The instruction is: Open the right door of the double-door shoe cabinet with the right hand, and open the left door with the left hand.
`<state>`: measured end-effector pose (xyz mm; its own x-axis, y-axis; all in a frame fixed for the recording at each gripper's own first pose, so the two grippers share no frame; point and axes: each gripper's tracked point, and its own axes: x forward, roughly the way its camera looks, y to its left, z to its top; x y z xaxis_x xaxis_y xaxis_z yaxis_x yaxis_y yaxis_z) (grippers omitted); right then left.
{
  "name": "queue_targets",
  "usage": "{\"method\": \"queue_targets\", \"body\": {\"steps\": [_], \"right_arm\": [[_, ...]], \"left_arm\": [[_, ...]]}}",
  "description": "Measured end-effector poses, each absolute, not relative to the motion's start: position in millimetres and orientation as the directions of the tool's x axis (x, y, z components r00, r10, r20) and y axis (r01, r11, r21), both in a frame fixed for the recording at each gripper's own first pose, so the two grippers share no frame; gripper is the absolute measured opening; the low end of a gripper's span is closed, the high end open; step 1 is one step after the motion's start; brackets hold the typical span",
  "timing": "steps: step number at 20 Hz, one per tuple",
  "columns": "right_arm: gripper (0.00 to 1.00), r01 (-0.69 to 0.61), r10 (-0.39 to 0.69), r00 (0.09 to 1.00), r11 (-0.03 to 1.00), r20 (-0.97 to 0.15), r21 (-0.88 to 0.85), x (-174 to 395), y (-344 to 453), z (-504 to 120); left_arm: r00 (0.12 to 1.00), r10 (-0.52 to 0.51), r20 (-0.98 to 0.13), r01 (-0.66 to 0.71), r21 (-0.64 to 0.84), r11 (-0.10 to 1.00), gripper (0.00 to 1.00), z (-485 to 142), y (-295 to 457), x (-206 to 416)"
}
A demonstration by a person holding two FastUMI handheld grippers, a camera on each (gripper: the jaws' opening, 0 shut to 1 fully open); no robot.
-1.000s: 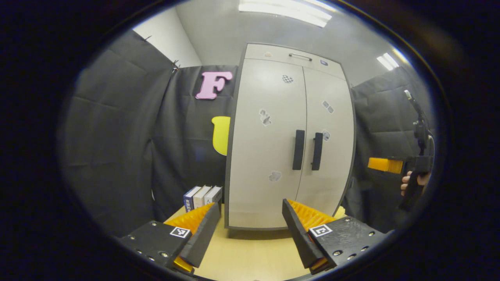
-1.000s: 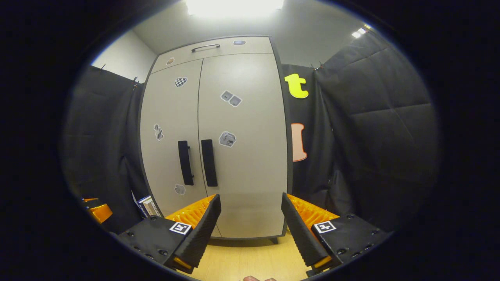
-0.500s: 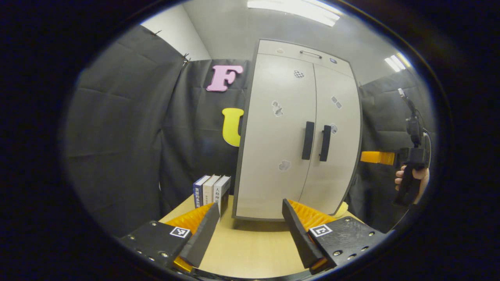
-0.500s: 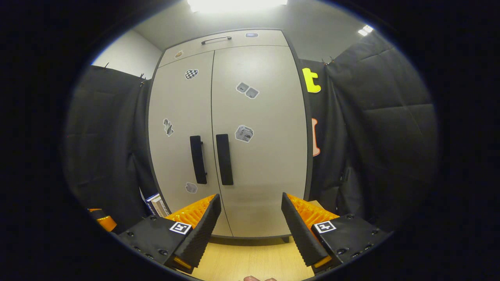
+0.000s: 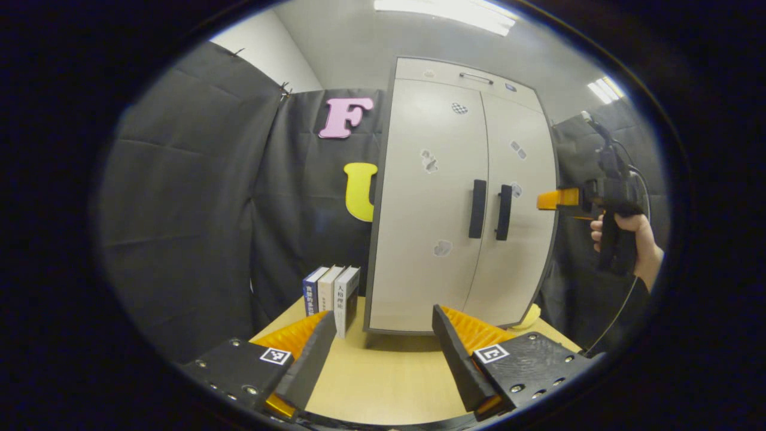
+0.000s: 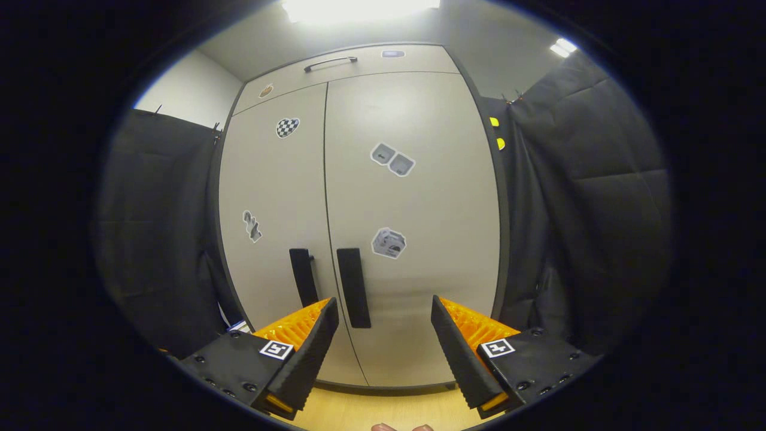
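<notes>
On the far left of my left gripper view I see three upright books [image 5: 331, 297] standing on the pale wooden tabletop [image 5: 383, 383], just beside the cabinet's left side. The tall light-grey double-door shoe cabinet with dark edging [image 5: 461, 197] stands at the far end of that table, both doors closed and dotted with small stickers. Its left door [image 5: 428, 209] and right door [image 6: 413, 209] meet at a centre seam, each carrying a black vertical bar handle beside it: the left handle [image 5: 477, 200] and the right handle [image 6: 353, 287]. A narrow drawer front with a slim metal pull [image 6: 330, 60] runs across the top. My left gripper [image 5: 383, 353] hangs over the table with its jaws spread wide, holding nothing, well short of the doors. My right gripper [image 6: 383, 350] is likewise spread and empty, near the right door; in the left gripper view I see it at the cabinet's right edge [image 5: 553, 199], held by a hand [image 5: 634, 239].
</notes>
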<state>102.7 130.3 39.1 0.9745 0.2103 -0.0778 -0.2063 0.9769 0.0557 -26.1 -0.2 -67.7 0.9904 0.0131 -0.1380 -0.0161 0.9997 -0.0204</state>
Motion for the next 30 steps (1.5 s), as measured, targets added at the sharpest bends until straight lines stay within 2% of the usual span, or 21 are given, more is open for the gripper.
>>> {"method": "queue_targets", "body": {"steps": [5, 6, 9, 10, 17, 18, 19, 21, 24, 30], "right_arm": [[0.98, -0.200, 0.203, 0.978, 0.978, -0.046, 0.053, 141.9, 150.4, 58.6], [0.93, -0.204, 0.207, 0.977, 0.977, -0.055, 0.054, 149.3, 154.9, 57.0], [0.93, -0.206, 0.210, 0.973, 0.977, -0.099, 0.049, 166.8, 166.3, 41.2], [0.98, -0.205, 0.209, 0.972, 0.978, -0.111, 0.043, 171.2, 168.4, 36.1], [0.97, -0.186, 0.184, 0.972, 0.983, -0.145, 0.001, 189.3, 172.6, 15.3], [0.92, -0.182, 0.180, 0.973, 0.983, -0.142, -0.001, 190.9, 172.9, 15.6], [0.80, -0.180, 0.177, 0.974, 0.984, -0.141, -0.005, 192.3, 174.0, 15.3], [0.78, -0.185, 0.181, 0.973, 0.983, -0.142, -0.017, 195.8, 177.5, 14.5], [0.42, -0.190, 0.185, 0.968, 0.982, -0.168, -0.015, 200.1, 186.1, 7.1], [0.26, -0.197, 0.194, 0.968, 0.980, -0.160, -0.005, 202.1, 187.5, 5.4]], "left_arm": [[0.989, 0.022, -0.143, -0.025, -0.018, 1.000, 0.94, -68.0, 3.6, -27.4], [0.989, 0.027, -0.143, -0.030, -0.017, 0.999, 0.94, -68.4, 6.5, -28.4], [0.984, 0.052, -0.172, -0.055, -0.017, 0.998, 0.94, -81.2, 19.4, -31.9], [0.981, 0.070, -0.182, -0.073, -0.012, 0.997, 0.95, -85.2, 25.7, -33.8], [0.964, 0.131, -0.230, -0.141, -0.025, 0.990, 0.94, -104.7, 51.1, -39.3], [0.964, 0.131, -0.230, -0.142, -0.029, 0.989, 0.94, -104.5, 50.5, -38.9], [0.965, 0.130, -0.229, -0.141, -0.031, 0.990, 0.94, -104.1, 50.2, -37.5], [0.967, 0.131, -0.221, -0.139, -0.022, 0.990, 0.94, -101.8, 49.3, -36.5], [0.968, 0.131, -0.214, -0.134, 0.000, 0.991, 0.94, -101.5, 46.3, -36.9], [0.962, 0.121, -0.244, -0.125, 0.001, 0.992, 0.94, -114.2, 42.2, -47.3]]}}
